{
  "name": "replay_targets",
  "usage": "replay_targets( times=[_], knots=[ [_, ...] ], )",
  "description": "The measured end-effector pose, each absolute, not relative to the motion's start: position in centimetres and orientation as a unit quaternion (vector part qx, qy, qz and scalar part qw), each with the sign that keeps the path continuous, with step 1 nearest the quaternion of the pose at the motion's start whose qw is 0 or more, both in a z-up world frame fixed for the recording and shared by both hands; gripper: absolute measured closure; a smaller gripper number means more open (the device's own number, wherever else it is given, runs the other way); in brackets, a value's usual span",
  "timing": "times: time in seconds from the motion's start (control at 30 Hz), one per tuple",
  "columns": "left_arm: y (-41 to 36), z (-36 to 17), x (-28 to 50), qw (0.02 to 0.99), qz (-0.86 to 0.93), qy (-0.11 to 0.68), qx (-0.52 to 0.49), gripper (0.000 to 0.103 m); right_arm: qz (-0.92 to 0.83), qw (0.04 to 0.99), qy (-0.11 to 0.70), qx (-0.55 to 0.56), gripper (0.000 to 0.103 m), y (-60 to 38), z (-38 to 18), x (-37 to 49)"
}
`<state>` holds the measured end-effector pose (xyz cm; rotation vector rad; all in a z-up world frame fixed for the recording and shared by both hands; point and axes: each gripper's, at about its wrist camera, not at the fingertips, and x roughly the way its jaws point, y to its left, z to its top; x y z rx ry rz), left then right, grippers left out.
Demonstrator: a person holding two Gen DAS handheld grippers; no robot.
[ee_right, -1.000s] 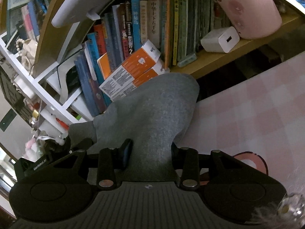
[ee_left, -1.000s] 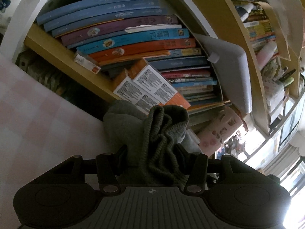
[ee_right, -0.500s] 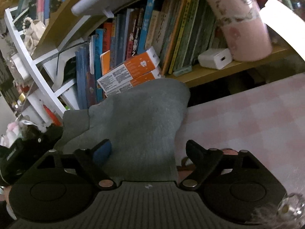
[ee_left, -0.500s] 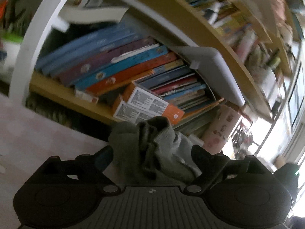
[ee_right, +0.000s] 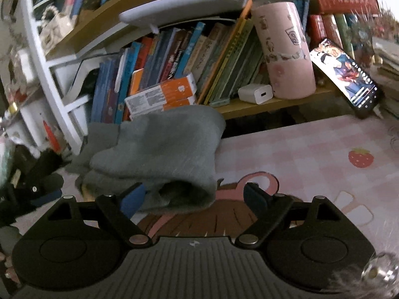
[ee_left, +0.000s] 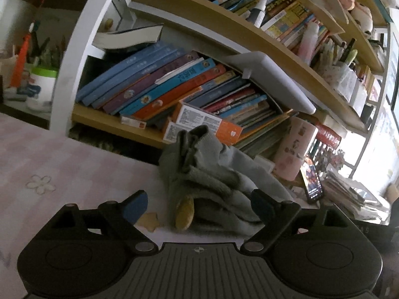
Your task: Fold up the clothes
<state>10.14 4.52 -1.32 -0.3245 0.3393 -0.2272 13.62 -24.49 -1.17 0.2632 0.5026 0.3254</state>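
Left wrist view: left gripper spread wide, clasping nothing, hovering just near of a grey knitted garment bunched on the pink checked tablecloth, close to the bookshelf. Right wrist view: right gripper likewise spread and empty, the same garment's soft rolled edge between its blue-padded fingers. Cloth thick, ribbed on one side, fleecy on the other, doubled over in loose uneven layers. Likely risks: springy knit unrolling once let alone; a careless re-grip pinching one layer only and dragging the stack askew; a snag against the orange boxes behind.
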Motion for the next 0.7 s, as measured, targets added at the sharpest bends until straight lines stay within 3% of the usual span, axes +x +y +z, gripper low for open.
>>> replay_targets(
  times=[0.3,0.7],
  knots=[
    [2.3,-0.9,6.1,0.977,-0.083,0.164,-0.109,0.006,0.134,0.967,0.212,0.036,0.011,-22.6,-1.0,8.4],
    [0.8,-0.6,2.5,0.984,-0.028,0.16,-0.078,0.0,0.111,0.975,0.192,0.001,0.003,-21.9,-0.9,4.6]
  ],
)
